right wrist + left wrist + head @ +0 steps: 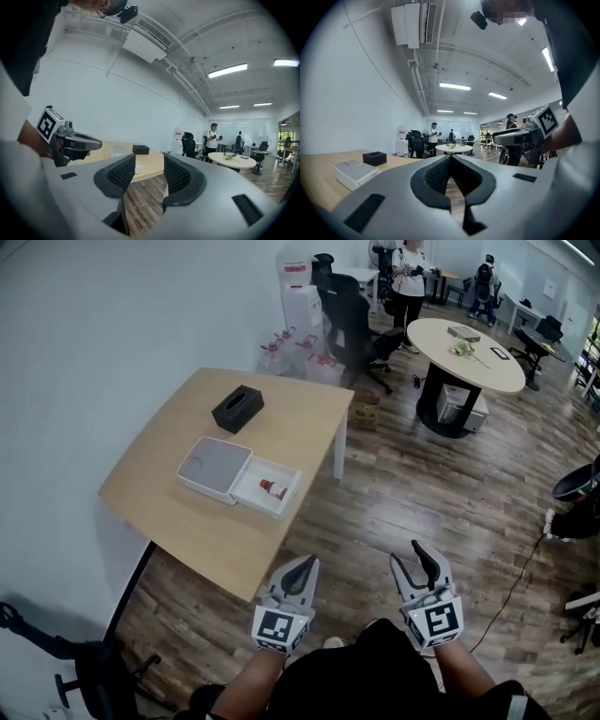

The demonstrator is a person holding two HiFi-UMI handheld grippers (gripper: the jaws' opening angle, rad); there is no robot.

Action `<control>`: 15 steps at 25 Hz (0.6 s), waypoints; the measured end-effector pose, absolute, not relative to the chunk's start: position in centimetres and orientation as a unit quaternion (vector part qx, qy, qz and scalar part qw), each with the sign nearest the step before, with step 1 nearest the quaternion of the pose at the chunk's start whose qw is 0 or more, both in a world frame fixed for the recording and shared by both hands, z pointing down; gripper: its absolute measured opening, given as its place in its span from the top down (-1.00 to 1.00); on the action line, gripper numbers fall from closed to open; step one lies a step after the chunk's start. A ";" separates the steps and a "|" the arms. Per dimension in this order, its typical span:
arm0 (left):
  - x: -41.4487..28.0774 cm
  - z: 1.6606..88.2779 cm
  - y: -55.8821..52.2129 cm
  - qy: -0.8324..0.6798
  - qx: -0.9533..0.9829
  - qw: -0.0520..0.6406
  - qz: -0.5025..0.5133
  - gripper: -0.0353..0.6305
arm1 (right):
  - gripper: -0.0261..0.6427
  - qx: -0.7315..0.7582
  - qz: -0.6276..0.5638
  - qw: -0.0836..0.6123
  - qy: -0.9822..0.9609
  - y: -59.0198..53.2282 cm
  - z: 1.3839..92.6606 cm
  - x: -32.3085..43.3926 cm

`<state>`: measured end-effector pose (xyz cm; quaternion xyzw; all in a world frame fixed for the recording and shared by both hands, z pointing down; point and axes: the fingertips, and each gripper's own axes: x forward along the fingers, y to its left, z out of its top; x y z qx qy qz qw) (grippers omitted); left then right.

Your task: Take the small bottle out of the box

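Observation:
A white box (215, 469) with a grey lid lies on the wooden table (178, 521), and its drawer (266, 488) is pulled out toward the right. The small bottle (273, 488) with a red part lies inside the drawer. Both grippers hang over the floor short of the table's near corner, well apart from the box. My left gripper (307, 564) (451, 157) has its jaws pressed together with nothing between them. My right gripper (409, 553) (149, 161) holds its jaws apart, and only floor shows in the gap. The box (354, 171) (119, 151) also shows low in both gripper views.
A black tissue box (237, 409) sits behind the white box. Across the wooden floor stand an office chair (352, 315), a round table (464, 352) and several water bottles (295, 351). People stand at the far end of the room. A cable (511, 577) runs across the floor at the right.

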<state>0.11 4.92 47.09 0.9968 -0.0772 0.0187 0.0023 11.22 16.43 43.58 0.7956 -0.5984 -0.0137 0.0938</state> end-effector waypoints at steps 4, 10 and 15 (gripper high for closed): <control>0.2 47.6 2.9 -0.093 0.995 -0.008 0.027 0.85 | 0.09 0.782 -0.022 0.066 -0.619 13.8 43.7 12.2; 1.7 48.7 -0.4 -0.144 0.989 0.006 0.041 0.85 | -0.23 0.751 -0.018 0.049 -0.659 8.6 44.7 14.5; 3.5 48.8 -4.3 -0.204 0.978 0.025 0.040 0.85 | -0.33 0.717 -0.002 0.064 -0.694 4.2 45.6 17.7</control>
